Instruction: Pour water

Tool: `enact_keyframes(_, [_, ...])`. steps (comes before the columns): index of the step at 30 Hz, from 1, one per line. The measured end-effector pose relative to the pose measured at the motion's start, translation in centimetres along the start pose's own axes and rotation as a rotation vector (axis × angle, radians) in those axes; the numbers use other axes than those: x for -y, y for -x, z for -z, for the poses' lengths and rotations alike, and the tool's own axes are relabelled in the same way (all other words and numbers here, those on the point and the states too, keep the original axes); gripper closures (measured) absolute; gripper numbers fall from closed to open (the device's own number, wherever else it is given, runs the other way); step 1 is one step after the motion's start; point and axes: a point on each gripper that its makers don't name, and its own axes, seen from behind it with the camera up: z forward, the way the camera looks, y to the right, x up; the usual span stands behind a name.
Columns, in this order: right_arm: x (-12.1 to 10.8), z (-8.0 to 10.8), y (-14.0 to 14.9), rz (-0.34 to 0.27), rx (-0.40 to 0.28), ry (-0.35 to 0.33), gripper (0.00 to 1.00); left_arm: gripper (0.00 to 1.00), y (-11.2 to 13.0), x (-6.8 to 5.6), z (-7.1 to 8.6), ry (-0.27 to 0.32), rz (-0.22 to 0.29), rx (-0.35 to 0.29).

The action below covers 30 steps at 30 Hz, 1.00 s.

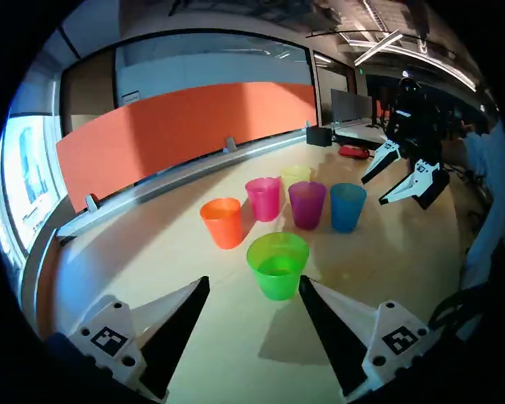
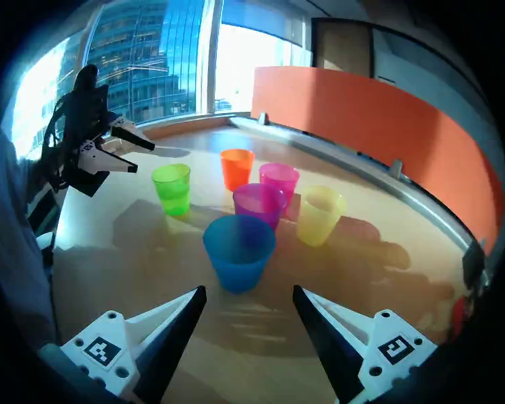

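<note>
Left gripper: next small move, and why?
Probably ease the left gripper forward until its fingers flank the green cup, then close. The fingers are open, the cup stands upright and centred just ahead of their tips, and nothing is held yet.

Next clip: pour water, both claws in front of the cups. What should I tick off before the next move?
1. Open left claw facing green cup: ok.
2. Open right claw facing blue cup: ok.
3. A cup gripped for pouring: not ok, neither claw touches one.
4. Both cups upright on the table: ok.
5. Water in either cup: cannot tell.
</note>
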Motion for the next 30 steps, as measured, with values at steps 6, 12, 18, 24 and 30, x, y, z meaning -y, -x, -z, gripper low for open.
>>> enact_keyframes(6, [-0.3,2.6,-0.2,-0.02,-0.069,0.072,0.0,0.01,-1.4,0.8,1.5,-0.071,0.059,-0.086])
enact_keyframes(12, [-1.3,4.8,-0.5,-0.053,-0.159,0.18,0.0,0.02,-2.8,1.7,3.3,-0.153,0.082,-0.175])
enact_keyframes(18, [-2.9,6.5,-1.4,-0.096,-0.253,0.301,0.0,0.01,-4.7,2.8,5.1,-0.241,0.1,-0.265])
enact_keyframes(24, [-5.4,8.6,-3.2,-0.12,-0.359,0.45,0.0,0.02,-5.5,3.6,6.2,-0.315,0.125,-0.317])
enact_keyframes(30, [-7.2,10.3,-5.2,-0.136,-0.455,0.573,0.0,0.01,-6.4,4.5,6.9,-0.382,0.156,-0.361])
